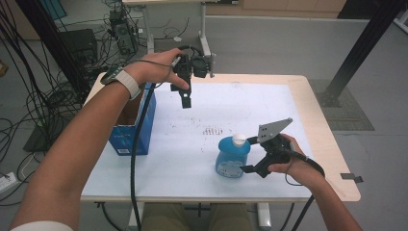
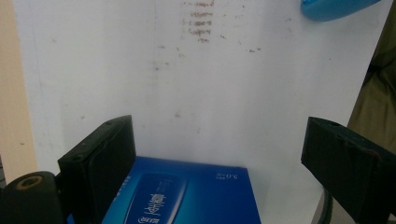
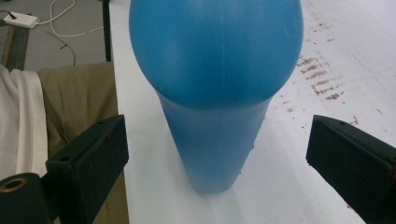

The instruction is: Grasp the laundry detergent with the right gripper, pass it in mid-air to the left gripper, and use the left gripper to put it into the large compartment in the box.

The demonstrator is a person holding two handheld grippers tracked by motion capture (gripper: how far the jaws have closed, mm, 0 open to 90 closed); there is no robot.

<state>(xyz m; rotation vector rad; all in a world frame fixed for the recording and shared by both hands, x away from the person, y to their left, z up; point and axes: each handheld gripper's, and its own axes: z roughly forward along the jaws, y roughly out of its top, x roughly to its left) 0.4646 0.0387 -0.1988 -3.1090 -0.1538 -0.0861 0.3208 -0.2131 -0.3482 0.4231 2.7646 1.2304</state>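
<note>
Looking down, the high view has one blue bottle (image 1: 233,158) at lower centre on the table (image 1: 269,101), beside the right gripper (image 1: 246,154), and one open blue box (image 1: 132,126) at left, contents unseen, below the left gripper (image 1: 185,98). Left gripper view: jaws apart, empty, above that box (image 2: 187,196). Right gripper view: jaws wide, flanking the bottle (image 3: 217,88) untouched.

Box (image 1: 129,130) at table's (image 1: 269,91) left edge, bottle (image 1: 233,156) standing near front right, well apart.

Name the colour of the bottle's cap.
White, on the blue bottle; its cap shows best in the high view.
</note>
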